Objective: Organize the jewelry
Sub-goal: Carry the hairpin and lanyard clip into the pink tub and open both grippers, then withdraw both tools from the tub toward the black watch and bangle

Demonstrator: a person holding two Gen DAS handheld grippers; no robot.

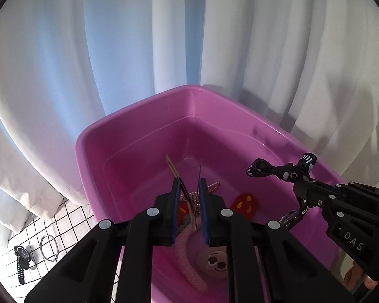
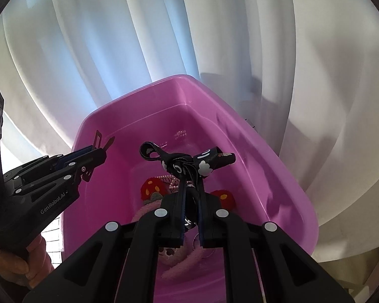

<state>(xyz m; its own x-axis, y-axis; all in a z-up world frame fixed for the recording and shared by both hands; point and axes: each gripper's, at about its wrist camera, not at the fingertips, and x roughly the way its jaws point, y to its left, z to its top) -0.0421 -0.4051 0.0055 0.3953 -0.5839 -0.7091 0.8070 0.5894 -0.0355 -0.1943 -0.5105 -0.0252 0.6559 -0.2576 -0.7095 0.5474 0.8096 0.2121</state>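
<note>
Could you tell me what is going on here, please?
A person is sorting accessories into a pink tub. The left tongs are shut on a thin hair clip, the right tongs on a black patterned lanyard, both over the tub. A watch and bangle lie outside it.

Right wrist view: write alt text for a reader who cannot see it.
The right claw is shut on a black lanyard with white cloud print, held above a pink plastic tub. At left, the left claw grips a thin brown hair clip over the same tub, which holds red plush pieces and a pearl string; white curtains hang behind.
</note>
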